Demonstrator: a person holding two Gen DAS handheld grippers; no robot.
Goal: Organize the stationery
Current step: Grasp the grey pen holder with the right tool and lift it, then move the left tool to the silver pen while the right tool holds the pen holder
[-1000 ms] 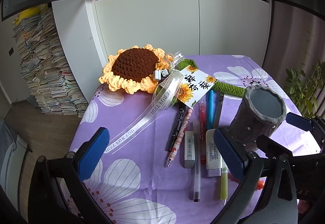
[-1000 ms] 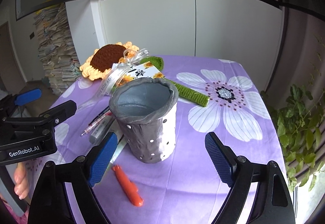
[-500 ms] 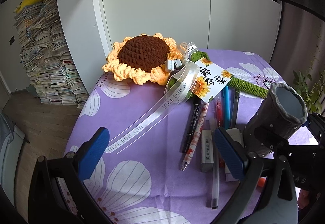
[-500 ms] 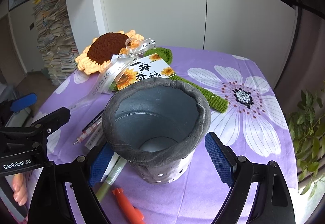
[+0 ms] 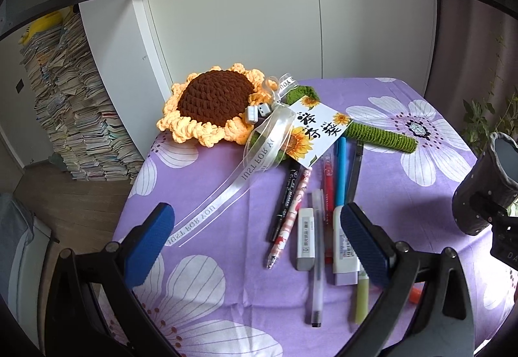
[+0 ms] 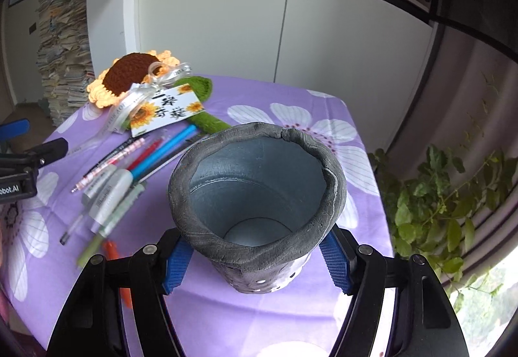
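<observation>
A grey pen holder (image 6: pixel 259 195) with a rolled rim and small holes stands empty on the purple flowered cloth (image 6: pixel 291 104). My right gripper (image 6: pixel 255 259) is closing, and both blue pads press on the holder's lower sides. In the left wrist view the pen holder (image 5: pixel 485 188) shows at the far right, leaning. My left gripper (image 5: pixel 255 211) is open above the cloth, with nothing between its fingers. Ahead of it lie several pens (image 5: pixel 328 182), a grey eraser (image 5: pixel 306 237), a white and lilac eraser (image 5: pixel 344 247), a green pen (image 5: pixel 362 295) and an orange piece (image 5: pixel 416 293).
A crocheted sunflower (image 5: pixel 213 101) with a ribbon and printed card (image 5: pixel 317 130) lies at the back of the table, its green stem (image 5: pixel 382 133) running right. Stacks of books (image 5: pixel 74 114) stand on the floor at left. A leafy plant (image 6: pixel 437 211) grows beyond the table's right edge.
My right gripper has come up around the pen holder and closed on it. The left wrist view has shifted, so the pens now lie in front of the open left gripper.
</observation>
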